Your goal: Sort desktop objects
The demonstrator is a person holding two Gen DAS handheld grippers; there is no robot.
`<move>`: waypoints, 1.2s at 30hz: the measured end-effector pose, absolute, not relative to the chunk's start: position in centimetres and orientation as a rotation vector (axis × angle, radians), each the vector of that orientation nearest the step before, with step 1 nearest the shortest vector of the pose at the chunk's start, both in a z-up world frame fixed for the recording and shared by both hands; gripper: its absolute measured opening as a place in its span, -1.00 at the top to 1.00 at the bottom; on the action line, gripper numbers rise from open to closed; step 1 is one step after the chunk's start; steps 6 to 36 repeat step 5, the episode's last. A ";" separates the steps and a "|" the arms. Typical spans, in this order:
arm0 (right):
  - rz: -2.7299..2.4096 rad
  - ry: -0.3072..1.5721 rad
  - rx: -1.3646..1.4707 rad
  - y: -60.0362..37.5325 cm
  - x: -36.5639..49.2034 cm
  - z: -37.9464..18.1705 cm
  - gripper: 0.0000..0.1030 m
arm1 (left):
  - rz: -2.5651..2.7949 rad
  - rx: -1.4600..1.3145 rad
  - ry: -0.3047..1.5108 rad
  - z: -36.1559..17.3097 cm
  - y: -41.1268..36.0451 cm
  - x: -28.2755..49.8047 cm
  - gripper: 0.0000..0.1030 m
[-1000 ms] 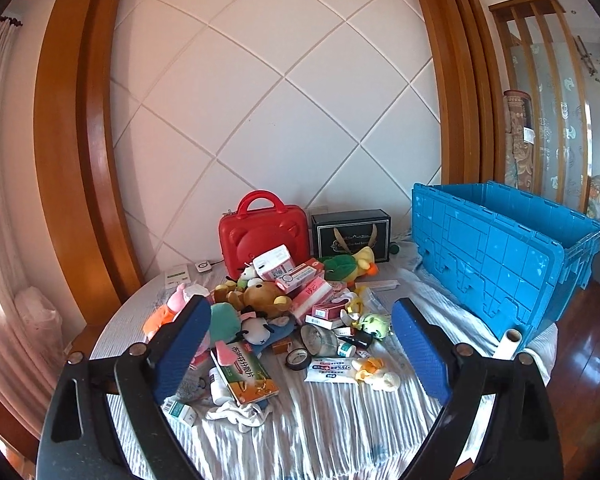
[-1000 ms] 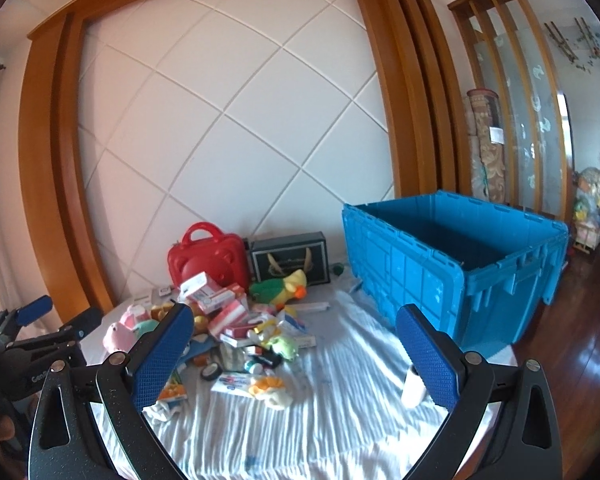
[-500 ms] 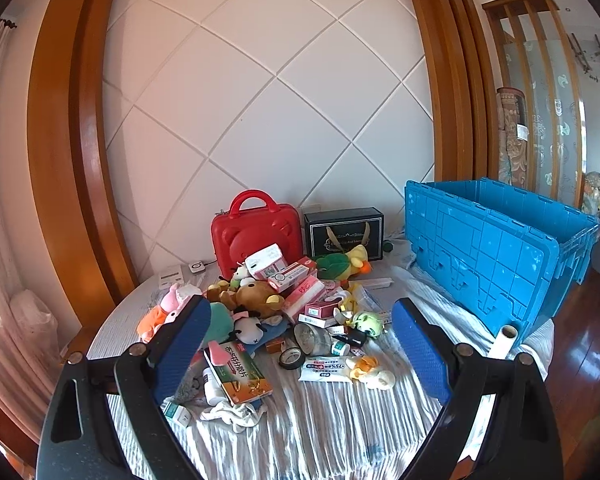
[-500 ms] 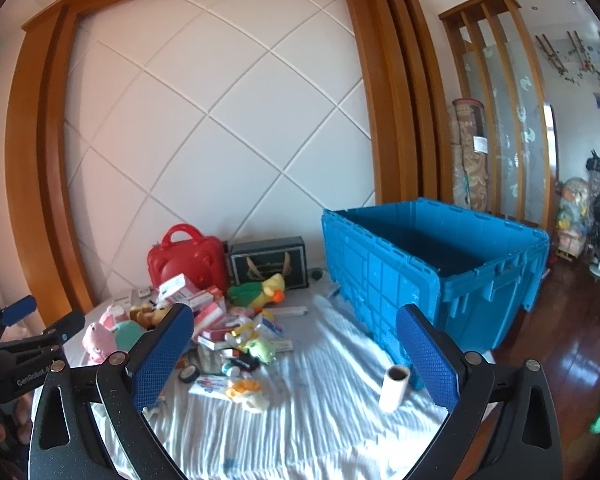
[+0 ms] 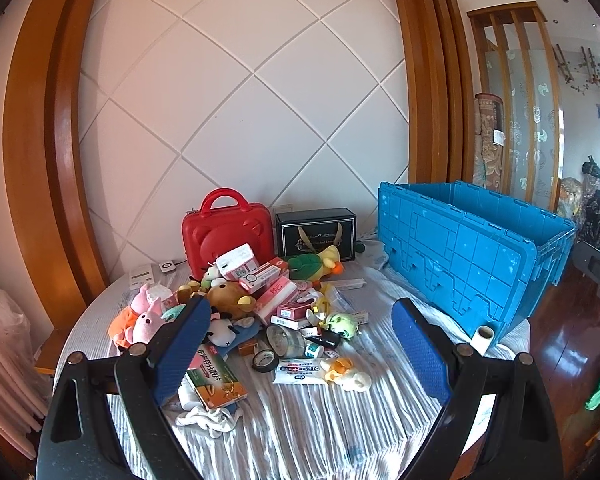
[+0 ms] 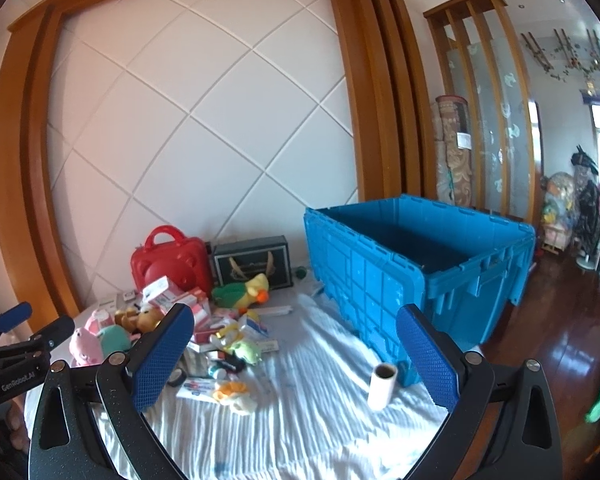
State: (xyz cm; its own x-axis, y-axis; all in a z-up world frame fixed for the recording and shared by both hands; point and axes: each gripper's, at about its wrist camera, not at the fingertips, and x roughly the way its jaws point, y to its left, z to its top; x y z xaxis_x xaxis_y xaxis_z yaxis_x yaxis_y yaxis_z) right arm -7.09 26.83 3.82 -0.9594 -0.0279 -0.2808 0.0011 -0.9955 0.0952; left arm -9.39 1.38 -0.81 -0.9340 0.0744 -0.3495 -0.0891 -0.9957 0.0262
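A heap of small things lies on a white-clothed table [image 5: 300, 432]: plush toys with a brown bear [image 5: 230, 294], pink and red medicine boxes [image 5: 276, 296], a green box [image 5: 216, 378], a tape roll [image 5: 265, 360] and a tube [image 5: 300, 372]. A red case [image 5: 226, 234] and a black box [image 5: 316, 232] stand behind the heap. My left gripper [image 5: 300, 344] hangs open above the near side of the heap, holding nothing. My right gripper [image 6: 294, 350] is open too, over bare cloth between the heap and a paper roll [image 6: 382, 386]. The left gripper [image 6: 16, 344] shows at that view's left edge.
A big blue crate [image 5: 472, 248] with no lid stands on the table's right side, seen as the crate [image 6: 416, 268] in the right wrist view. A white quilted wall with wooden frames backs the table. Dark wood floor [image 6: 560, 340] lies to the right.
Both views have swung a little to the right. The crate and paper roll show more fully in the right wrist view. Both grippers stay open and the heap is untouched.
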 end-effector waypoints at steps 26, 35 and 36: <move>-3.110 -0.145 0.437 27.0 -7.0 4.1 -1.00 | 3.056 -0.512 0.086 -0.6 1.0 -9.4 -0.80; -3.110 -0.145 0.437 27.0 -7.0 4.1 -1.00 | 3.056 -0.512 0.086 -0.6 1.0 -9.4 -0.80; -3.110 -0.145 0.437 27.0 -7.0 4.1 -1.00 | 3.056 -0.512 0.086 -0.6 1.0 -9.4 -0.80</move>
